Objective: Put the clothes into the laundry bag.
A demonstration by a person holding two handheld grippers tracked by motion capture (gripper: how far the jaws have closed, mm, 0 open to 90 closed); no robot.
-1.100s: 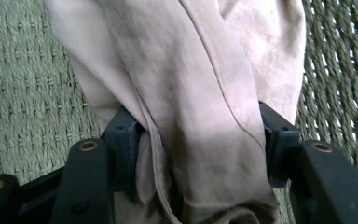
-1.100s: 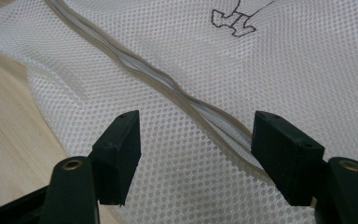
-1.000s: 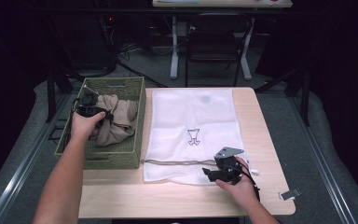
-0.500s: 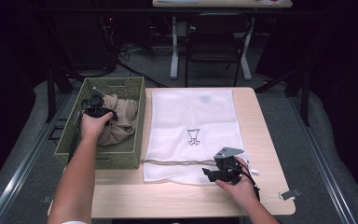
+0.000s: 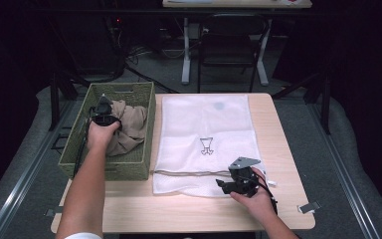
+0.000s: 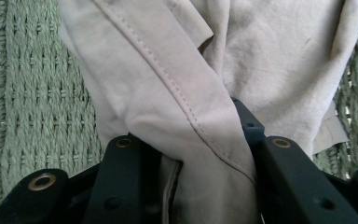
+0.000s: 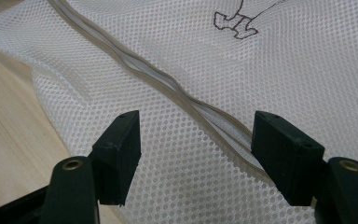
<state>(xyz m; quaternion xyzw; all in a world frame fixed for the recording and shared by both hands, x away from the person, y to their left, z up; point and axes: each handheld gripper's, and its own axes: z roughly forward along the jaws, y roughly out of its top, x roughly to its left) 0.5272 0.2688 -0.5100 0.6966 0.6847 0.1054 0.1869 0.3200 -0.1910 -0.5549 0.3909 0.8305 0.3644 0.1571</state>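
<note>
Wooden table (image 5: 189,211) carries a green woven basket (image 5: 144,129); inside it, the left gripper (image 5: 102,113) has just been closing, jaws now pinching a fold of the beige garment (image 6: 182,116). Lift straight up so fabric clears the basket rim. Right of the basket, the right gripper (image 7: 193,140) hovers wide open over the white mesh bag (image 5: 206,124) by its zipper (image 7: 168,86), ready to open it.

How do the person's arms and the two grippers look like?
Both grippers are black. The right gripper carries a grey three-cornered plate on top, and a dark cable trails beside the wrist. Its jaws are blocky, with brass-coloured rivets. The left gripper looks the same. Both forearms are bare; a white sleeve edge shows at the left arm.
</note>
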